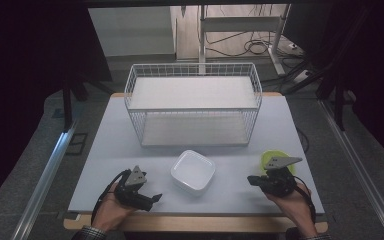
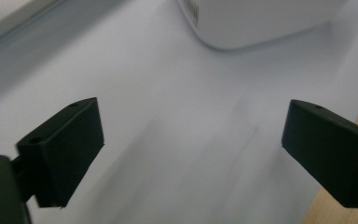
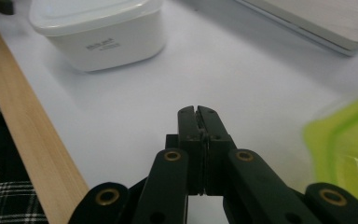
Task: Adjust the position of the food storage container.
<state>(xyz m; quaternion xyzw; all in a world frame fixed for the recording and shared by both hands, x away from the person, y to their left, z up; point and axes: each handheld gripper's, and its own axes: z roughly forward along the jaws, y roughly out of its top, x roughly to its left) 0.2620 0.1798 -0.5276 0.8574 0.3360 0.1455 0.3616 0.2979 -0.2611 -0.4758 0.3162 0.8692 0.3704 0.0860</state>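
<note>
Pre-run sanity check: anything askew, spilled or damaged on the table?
Nothing stands out. The white container sits upright and lidded, merely turned at an angle to the table edge. The wire basket stands square and the green lid lies flat by the right tool. No spills or damage visible.

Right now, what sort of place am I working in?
Probably a lab or test workspace, not a kitchen: a bare white table with a wire basket, loose cables on the floor, and dark curtains around it.

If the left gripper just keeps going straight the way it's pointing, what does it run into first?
Most likely the white square container. The left gripper has its jaws open over the bare table, with the container's corner straight ahead and nothing between. How far off is hard to judge.
</note>
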